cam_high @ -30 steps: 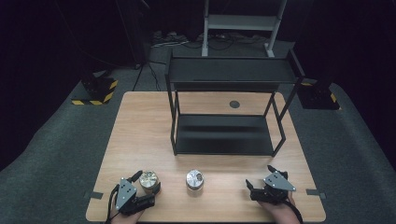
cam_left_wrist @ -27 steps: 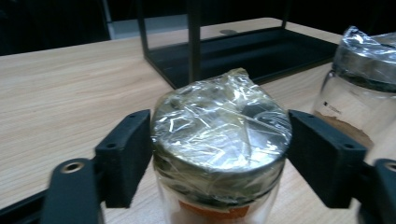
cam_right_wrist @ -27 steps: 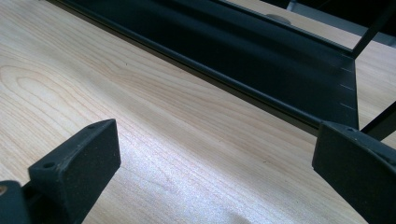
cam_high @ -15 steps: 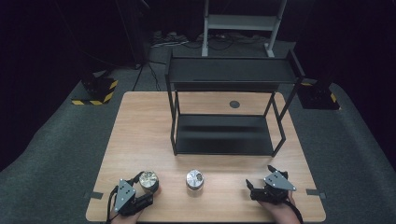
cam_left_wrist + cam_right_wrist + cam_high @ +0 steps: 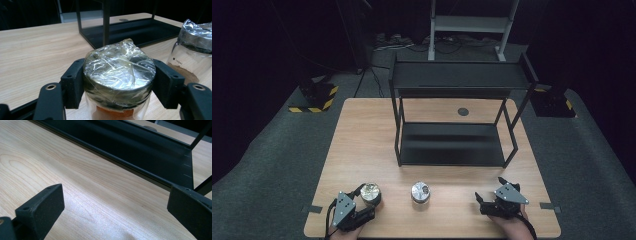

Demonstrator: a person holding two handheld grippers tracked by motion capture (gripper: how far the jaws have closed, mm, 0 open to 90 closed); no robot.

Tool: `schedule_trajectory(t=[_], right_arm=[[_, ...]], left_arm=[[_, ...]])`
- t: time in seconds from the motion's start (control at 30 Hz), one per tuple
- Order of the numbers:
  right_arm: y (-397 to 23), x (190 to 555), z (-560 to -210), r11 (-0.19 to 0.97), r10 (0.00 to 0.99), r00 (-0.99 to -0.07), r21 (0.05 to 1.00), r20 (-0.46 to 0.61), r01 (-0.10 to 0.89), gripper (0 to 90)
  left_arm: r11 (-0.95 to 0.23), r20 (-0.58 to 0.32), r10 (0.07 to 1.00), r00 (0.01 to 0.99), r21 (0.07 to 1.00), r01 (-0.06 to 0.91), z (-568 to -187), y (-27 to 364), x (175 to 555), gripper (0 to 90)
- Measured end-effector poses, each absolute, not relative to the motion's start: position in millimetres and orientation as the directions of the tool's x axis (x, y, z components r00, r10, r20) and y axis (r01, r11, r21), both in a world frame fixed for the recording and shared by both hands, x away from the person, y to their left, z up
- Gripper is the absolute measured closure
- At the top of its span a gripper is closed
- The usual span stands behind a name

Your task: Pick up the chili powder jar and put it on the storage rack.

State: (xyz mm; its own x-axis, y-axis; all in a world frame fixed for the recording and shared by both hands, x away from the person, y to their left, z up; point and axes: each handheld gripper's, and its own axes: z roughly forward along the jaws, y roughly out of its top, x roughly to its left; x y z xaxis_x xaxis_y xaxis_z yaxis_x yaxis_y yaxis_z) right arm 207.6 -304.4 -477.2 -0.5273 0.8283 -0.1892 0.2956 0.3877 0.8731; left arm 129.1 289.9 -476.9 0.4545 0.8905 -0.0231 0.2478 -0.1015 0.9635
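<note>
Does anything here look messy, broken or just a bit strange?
Nothing is spilled or broken. The one oddity: both jars have crinkled plastic film wrapped over their lids, on the jar clamped in the left gripper and on the second jar beside it.

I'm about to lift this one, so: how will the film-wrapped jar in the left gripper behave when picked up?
The jar looks like rigid glass, so probably stiff but breakable if dropped. The left gripper is shut on its lid over crinkled film, which may be slippery. It seems partly filled with powder, so likely moderately light and stable upright.
</note>
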Motion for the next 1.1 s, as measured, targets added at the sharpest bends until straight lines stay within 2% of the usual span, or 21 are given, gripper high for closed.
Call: schedule_trajectory(t=[0.2,0.3,0.6,0.9,1.1], right_arm=[[-305,208,-477,0.386,0.829,-0.528,0.872,-0.186,0.300,0.1],[-305,209,-476,0.384,0.830,-0.528,0.872,-0.182,0.303,0.1],[-307,209,-477,0.376,0.831,-0.530,0.875,-0.173,0.304,0.1],[-307,209,-476,0.385,0.824,-0.538,0.872,-0.177,0.303,0.1],[-308,210,-476,0.379,0.826,-0.537,0.872,-0.169,0.309,0.1]], left_arm=[[-0.098,-0.024,0.888,0.460,0.966,0.240,-470,290,130,34.4],[-0.136,0.019,0.886,0.464,0.966,0.220,-462,287,130,34.4],[-0.089,-0.021,0.878,0.478,0.974,0.207,-440,284,138,34.3],[-0.110,0.015,0.879,0.476,0.979,0.171,-417,274,151,34.4],[-0.099,0.010,0.878,0.479,0.982,0.161,-408,269,162,34.4]])
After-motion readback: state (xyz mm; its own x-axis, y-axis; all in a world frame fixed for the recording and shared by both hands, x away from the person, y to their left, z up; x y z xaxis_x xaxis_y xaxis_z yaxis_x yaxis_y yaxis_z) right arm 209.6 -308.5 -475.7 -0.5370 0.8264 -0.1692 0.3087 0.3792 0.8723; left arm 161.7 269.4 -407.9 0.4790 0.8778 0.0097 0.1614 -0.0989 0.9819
